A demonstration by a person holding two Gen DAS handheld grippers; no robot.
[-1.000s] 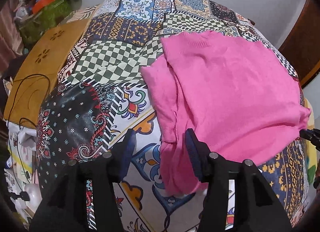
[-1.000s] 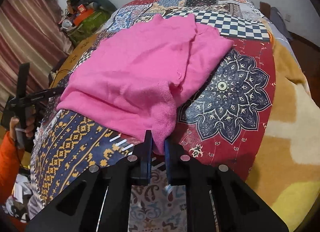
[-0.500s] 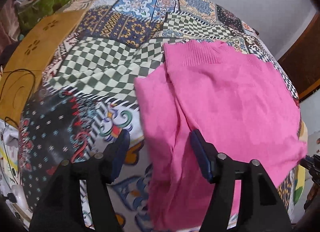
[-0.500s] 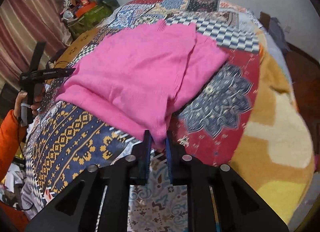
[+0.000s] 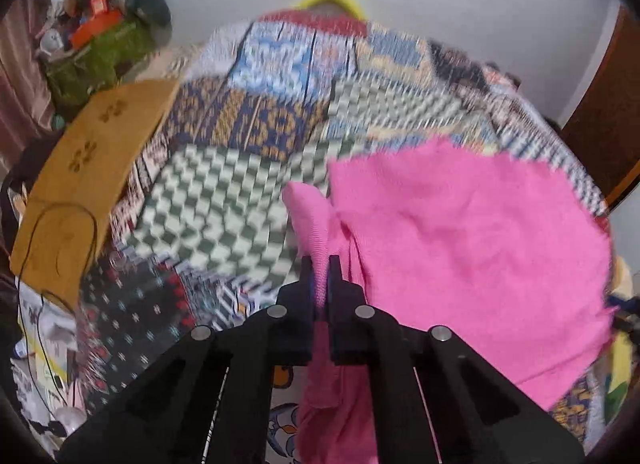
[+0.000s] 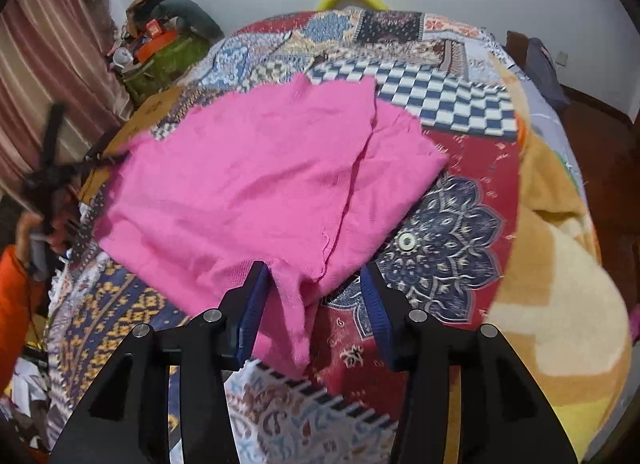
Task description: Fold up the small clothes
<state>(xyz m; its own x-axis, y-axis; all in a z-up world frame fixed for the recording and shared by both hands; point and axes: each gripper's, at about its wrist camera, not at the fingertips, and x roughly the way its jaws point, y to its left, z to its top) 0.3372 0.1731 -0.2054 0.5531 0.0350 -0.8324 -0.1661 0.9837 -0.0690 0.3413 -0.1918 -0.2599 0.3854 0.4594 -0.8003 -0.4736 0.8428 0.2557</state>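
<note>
A pink knit sweater point(image 6: 264, 191) lies spread on a bed covered by a patchwork bedspread point(image 6: 460, 199), roughly in the middle of the bed. In the right wrist view its ribbed straight edge lies toward the far end of the bed and its long axis runs from there down toward the camera, with one sleeve point(image 6: 294, 316) trailing off the near edge. The right claw point(image 6: 316, 304) stands with its blue-padded fingers apart, one on either side of that hanging sleeve end; whether a pad touches the cloth cannot be told.

In the left wrist view, which is blurred, the left claw point(image 5: 320, 280) is clamped on a narrow fold of the sweater's other sleeve point(image 5: 308, 215), the pink cloth point(image 5: 460, 248) passing between its closed fingers and hanging below them. The sweater body spreads to the right of that claw. A tan cardboard box point(image 5: 80, 175) sits beside the bed at left.
</note>
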